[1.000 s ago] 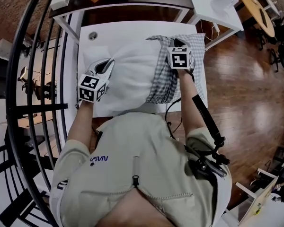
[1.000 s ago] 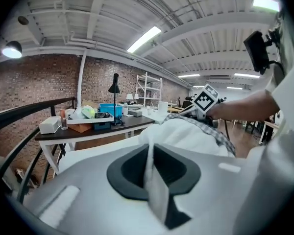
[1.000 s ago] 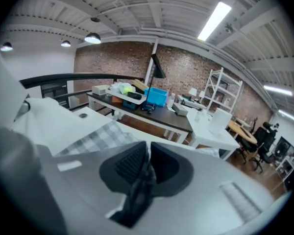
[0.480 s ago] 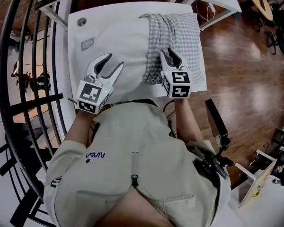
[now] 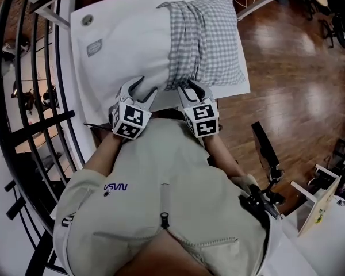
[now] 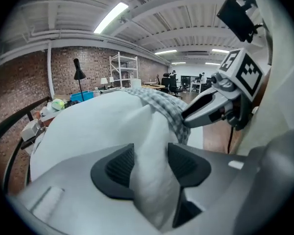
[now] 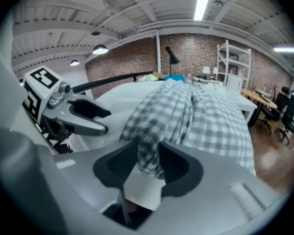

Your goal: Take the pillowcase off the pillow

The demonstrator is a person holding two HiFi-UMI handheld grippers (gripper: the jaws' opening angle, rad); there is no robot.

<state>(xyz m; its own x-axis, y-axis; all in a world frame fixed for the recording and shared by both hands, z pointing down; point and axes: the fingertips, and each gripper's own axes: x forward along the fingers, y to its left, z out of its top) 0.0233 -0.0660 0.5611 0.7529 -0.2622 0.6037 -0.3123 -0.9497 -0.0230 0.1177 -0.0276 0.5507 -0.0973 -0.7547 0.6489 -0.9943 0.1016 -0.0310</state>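
The white pillow (image 5: 126,45) lies on the white table (image 5: 79,68), and the grey-checked pillowcase (image 5: 210,39) is bunched over its right half. Both grippers sit side by side at the pillow's near edge, and both sets of jaws have just been opening. A fold of white pillow (image 6: 149,131) stands between the pads of my left gripper (image 5: 141,88) (image 6: 151,155). The pillowcase's near hem (image 7: 149,151) hangs between the pads of my right gripper (image 5: 190,88) (image 7: 148,160). Neither pair of pads presses its fabric.
A black curved railing (image 5: 23,96) runs along the table's left side. Wooden floor (image 5: 287,68) lies to the right. A small label (image 5: 94,46) shows on the pillow's left part. The person's torso is close against the table's near edge.
Both grippers came back from the pillow's middle to its near edge and drew together. Both opened: the left let go of the pillow's side, the right of the bunched pillowcase.
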